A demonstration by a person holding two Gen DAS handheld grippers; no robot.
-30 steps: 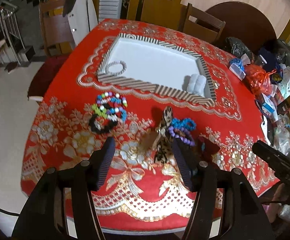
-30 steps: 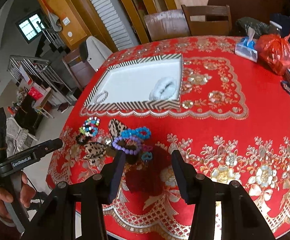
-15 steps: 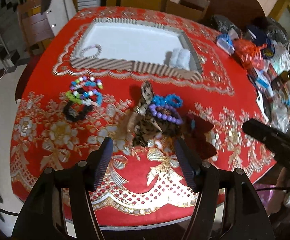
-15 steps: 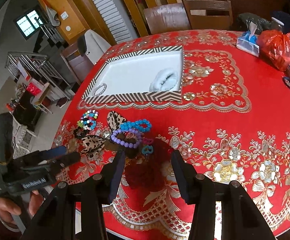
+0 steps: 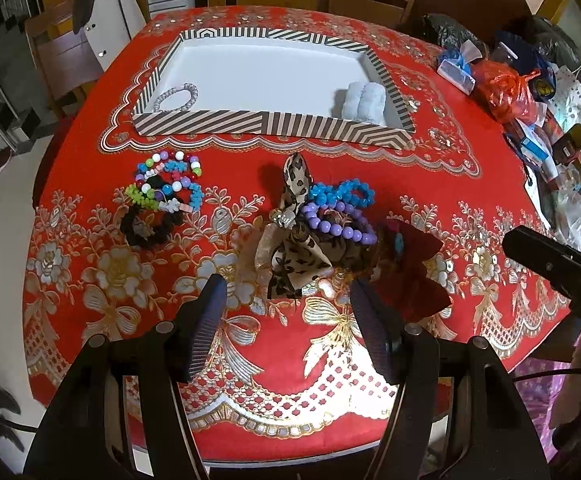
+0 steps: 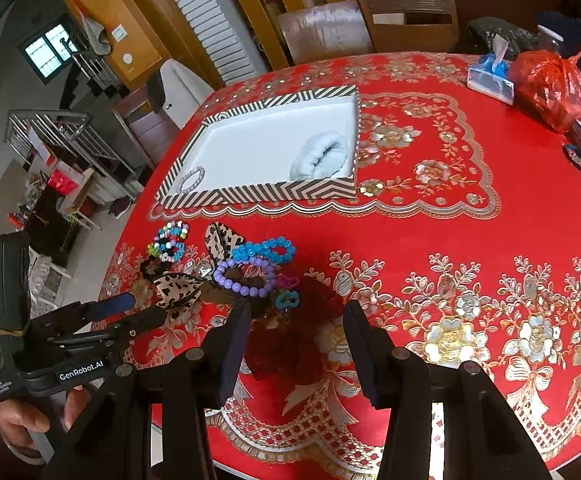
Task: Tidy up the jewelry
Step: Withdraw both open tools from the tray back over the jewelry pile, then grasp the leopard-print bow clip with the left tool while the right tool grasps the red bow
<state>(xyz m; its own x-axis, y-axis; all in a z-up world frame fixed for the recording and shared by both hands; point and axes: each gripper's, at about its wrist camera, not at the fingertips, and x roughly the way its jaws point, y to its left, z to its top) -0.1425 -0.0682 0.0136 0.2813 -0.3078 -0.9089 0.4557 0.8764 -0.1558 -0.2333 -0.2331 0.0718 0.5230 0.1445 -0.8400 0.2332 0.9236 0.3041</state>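
Red tablecloth (image 5: 470,184), striped tray (image 5: 266,122), purple bead bracelet (image 5: 340,224); left gripper (image 5: 286,304) open above

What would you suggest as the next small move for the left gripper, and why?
Probably lower the left gripper onto the leopard-print bow just ahead of its fingertips. Its jaws stand open and empty, and the bow lies on the tablecloth outside the striped tray, which holds only a pale bracelet and a white scrunchie. The purple bead bracelet touches the bow, so it may drag along.
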